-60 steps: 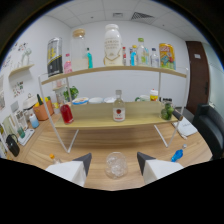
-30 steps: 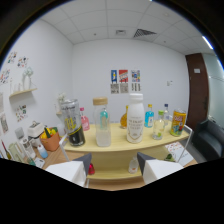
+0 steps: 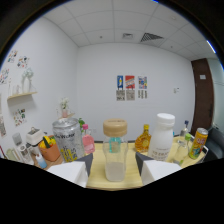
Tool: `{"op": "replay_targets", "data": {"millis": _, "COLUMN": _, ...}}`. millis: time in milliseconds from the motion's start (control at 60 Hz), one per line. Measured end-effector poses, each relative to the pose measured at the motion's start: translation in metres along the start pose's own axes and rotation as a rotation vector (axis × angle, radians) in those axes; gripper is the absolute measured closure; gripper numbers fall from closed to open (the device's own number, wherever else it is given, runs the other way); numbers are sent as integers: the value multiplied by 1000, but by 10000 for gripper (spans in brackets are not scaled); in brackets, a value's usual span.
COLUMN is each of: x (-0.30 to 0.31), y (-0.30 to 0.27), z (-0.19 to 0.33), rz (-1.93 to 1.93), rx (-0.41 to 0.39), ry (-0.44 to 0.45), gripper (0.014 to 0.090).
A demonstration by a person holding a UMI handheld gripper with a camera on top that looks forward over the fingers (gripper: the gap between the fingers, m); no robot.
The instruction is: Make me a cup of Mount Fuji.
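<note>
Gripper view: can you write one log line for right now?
gripper: open | between fingers: jar with wooden lid, not gripped | beside jar: silver can, white bottle

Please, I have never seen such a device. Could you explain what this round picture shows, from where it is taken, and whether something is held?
No robot is here: a person carries hand-held tongs, and a wide-angle camera on them looks forward along their two pale fingers, which show at the bottom. That lens makes the picture round. Between the fingers, on a wooden shelf, stands a clear jar with a tan lid, holding some white powder. I see a gap at each side, so the tongs look open and nothing is held. Beyond the fingers stand a silver can, a pink bottle, an amber bottle, a white bottle and a yellow can. Posters hang on the far wall.
</note>
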Motion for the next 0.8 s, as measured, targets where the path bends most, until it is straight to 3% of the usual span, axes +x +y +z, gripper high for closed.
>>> {"op": "replay_targets", "data": {"millis": 233, "x": 5, "y": 8, "z": 24, "rz": 21, "rx": -16, "ry": 21, "gripper": 630}}
{"op": "replay_targets", "data": {"millis": 483, "x": -2, "y": -6, "z": 9, "rz": 8, "rx": 7, "ry": -16, "gripper": 661}}
{"op": "replay_targets", "data": {"millis": 800, "x": -17, "y": -29, "z": -57, "rz": -18, "rx": 80, "ry": -110, "gripper": 672}}
